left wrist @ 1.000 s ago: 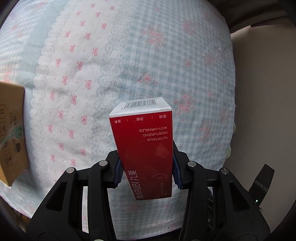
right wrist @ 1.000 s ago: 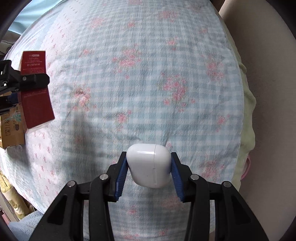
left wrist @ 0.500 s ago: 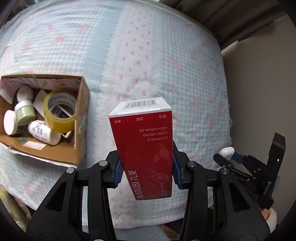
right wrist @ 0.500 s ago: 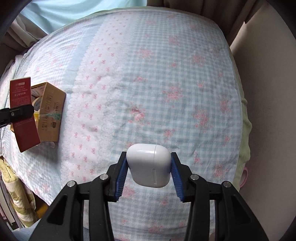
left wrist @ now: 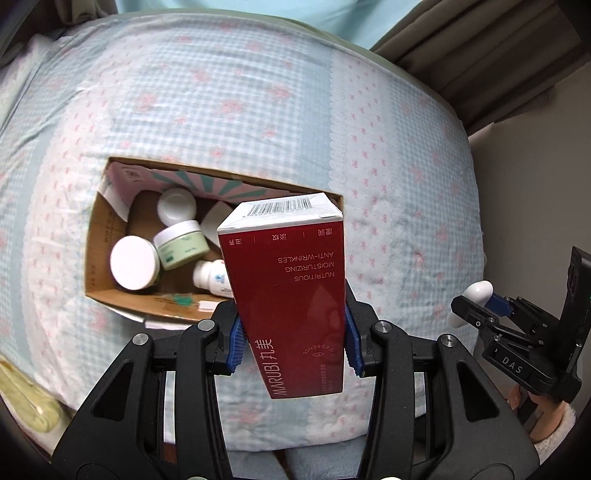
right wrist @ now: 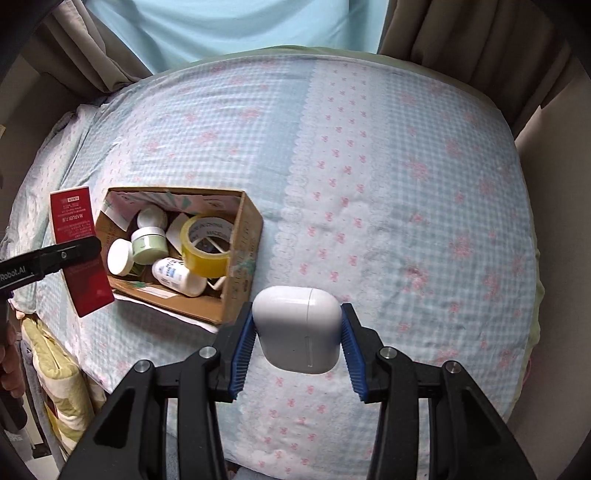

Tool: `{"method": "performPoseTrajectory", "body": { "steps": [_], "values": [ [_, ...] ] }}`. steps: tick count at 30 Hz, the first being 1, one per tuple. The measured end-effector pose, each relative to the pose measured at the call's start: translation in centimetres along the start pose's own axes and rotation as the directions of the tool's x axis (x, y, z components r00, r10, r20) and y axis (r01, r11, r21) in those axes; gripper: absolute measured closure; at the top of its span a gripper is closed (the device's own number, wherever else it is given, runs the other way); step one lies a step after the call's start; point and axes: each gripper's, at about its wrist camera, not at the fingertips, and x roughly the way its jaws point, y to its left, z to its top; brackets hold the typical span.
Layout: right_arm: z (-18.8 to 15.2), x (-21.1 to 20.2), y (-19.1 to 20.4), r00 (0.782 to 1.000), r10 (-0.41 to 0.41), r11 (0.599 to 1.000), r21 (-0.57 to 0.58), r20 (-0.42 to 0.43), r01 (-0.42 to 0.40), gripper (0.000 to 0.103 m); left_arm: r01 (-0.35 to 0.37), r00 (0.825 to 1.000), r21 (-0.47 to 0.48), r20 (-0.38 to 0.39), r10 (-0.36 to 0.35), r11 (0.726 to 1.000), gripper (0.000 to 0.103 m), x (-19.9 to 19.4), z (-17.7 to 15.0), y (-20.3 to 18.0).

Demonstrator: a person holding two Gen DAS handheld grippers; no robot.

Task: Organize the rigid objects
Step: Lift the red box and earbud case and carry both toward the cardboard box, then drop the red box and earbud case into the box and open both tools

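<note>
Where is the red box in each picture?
Left wrist view: the red box fills the middle, clamped in the left tool.
Right wrist view: it is at the far left edge, beside the cardboard box.
Shared landmark: the pale green jar inside the cardboard box.

Left gripper (left wrist: 291, 343) clamps a red carton (left wrist: 288, 295) above the cardboard box (left wrist: 96, 236) — jars inside.

A blue-and-white gingham bedspread with pink flowers (right wrist: 406, 221) covers the bed; brown curtains (right wrist: 461, 40) and a pale blue wall (right wrist: 236, 26) lie beyond.
</note>
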Motion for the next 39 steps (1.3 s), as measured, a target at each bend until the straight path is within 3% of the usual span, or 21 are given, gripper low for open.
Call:
{"method": "performPoseTrajectory", "body": {
  "steps": [9,17,26,35,37,38,39],
  "values": [
    [3.2,3.2,11.3,0.999,0.052,0.999,-0.011,-0.010,-0.052,0.062,-0.012,0.998,0.063,-0.056,0.015,0.998,0.064,1.3,3.2,8.8],
    [5.4,9.5,16.6,0.993,0.091,0.996,0.029,-0.079,-0.089,0.062,0.000,0.990,0.080,-0.140,0.011,0.997,0.064,6.7,5.3,15.2],
    [7.1,15.4,18.3,0.985,0.086,0.995,0.061,-0.148,-0.078,0.062,0.039,0.973,0.028,-0.227,-0.031,0.999,0.064,11.2,7.1,18.8],
    [8.6,19.1,17.3,0.976,0.093,0.989,0.133,-0.195,-0.068,0.062,0.008,0.962,0.066,-0.271,0.010,0.998,0.064,13.9,7.5,18.9],
    [9.0,19.8,17.2,0.976,0.093,0.988,0.137,-0.195,-0.066,0.062,-0.021,0.965,0.106,-0.259,0.048,0.994,0.059,14.2,7.5,18.4],
    [9.1,20.1,17.1,0.976,0.101,0.987,0.143,-0.194,-0.073,0.062,-0.020,0.968,0.121,-0.246,0.050,0.992,0.041,14.1,7.4,18.2],
    [9.2,20.4,17.0,0.974,0.118,0.985,0.149,-0.192,-0.090,0.059,-0.010,0.972,0.125,-0.230,0.039,0.992,0.012,13.8,7.4,18.0]
  ]
}}
